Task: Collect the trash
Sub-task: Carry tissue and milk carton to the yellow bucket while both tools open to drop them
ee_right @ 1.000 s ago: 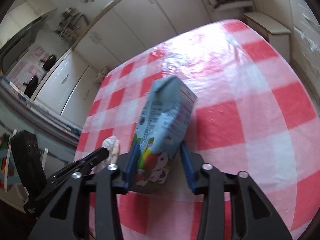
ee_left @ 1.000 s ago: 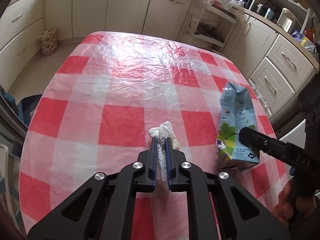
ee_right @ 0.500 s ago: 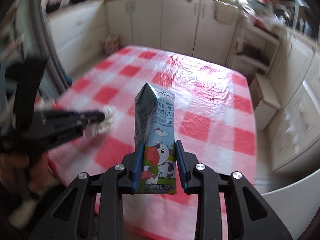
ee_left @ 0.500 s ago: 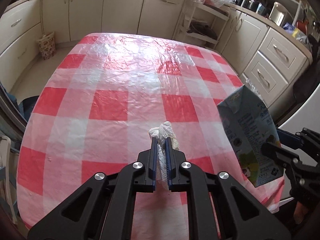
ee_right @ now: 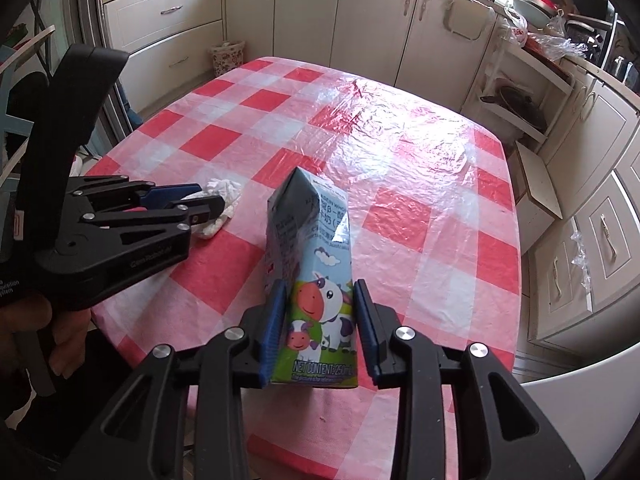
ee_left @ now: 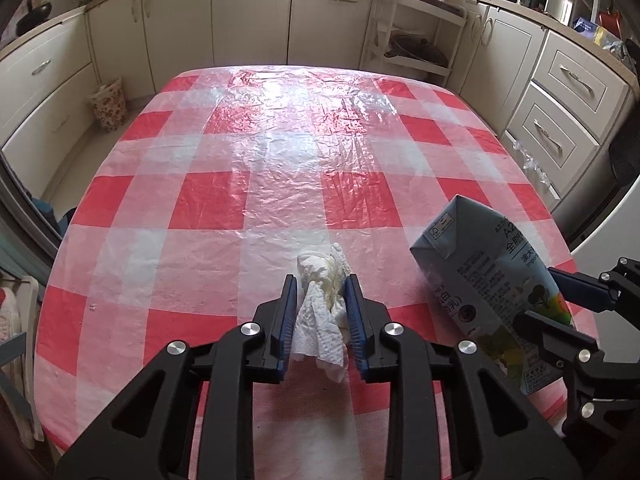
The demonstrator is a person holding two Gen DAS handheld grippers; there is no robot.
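Both wrist cameras looked steeply down along their own fingers, close above the checked table (ee_left: 208,208), each catching the other gripper beside it.

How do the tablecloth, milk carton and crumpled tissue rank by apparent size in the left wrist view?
1. tablecloth
2. milk carton
3. crumpled tissue
The carton sits nearer the camera, which exaggerates its size.

Glossy crinkled plastic tablecloth (ee_left: 280,184); soft embossed paper tissue (ee_left: 320,312); smooth printed carton (ee_right: 320,280).
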